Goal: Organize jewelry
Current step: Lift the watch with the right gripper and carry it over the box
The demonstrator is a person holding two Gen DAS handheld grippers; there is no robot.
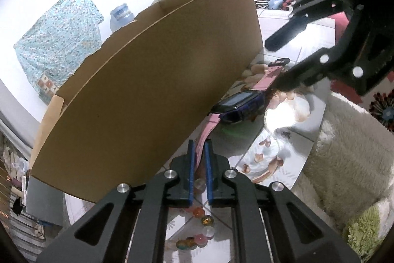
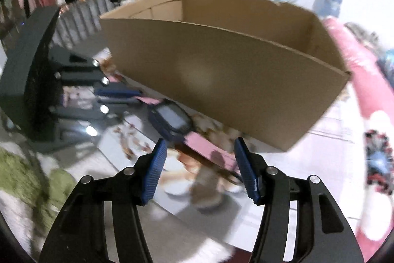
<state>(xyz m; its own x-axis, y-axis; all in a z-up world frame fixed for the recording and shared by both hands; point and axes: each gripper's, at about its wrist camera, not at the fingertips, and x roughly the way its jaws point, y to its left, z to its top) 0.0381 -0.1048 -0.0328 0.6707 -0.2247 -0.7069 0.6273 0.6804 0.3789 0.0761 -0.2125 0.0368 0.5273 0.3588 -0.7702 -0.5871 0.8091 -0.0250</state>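
Note:
A watch (image 1: pixel 236 107) with a dark blue case and a pink strap lies on the patterned floor mat, close along the near wall of a cardboard box (image 1: pixel 147 90). My left gripper (image 1: pixel 199 147) is shut on one end of the pink strap. The right wrist view shows the same grip from the side, with the left gripper (image 2: pixel 138 96) closed on the strap end beside the watch (image 2: pixel 172 118). My right gripper (image 2: pixel 200 142) stands open above the other half of the strap and touches nothing. It also hangs at the upper right of the left wrist view as the right gripper (image 1: pixel 270 67).
The open-topped box (image 2: pixel 221 80) looks empty where its inside shows. A bead bracelet (image 1: pixel 202 226) lies on the mat under my left gripper. A fluffy cream rug (image 1: pixel 344 152) borders the right, green pile (image 2: pixel 37 179) the left. Pink bedding (image 2: pixel 364 80) lies beyond the box.

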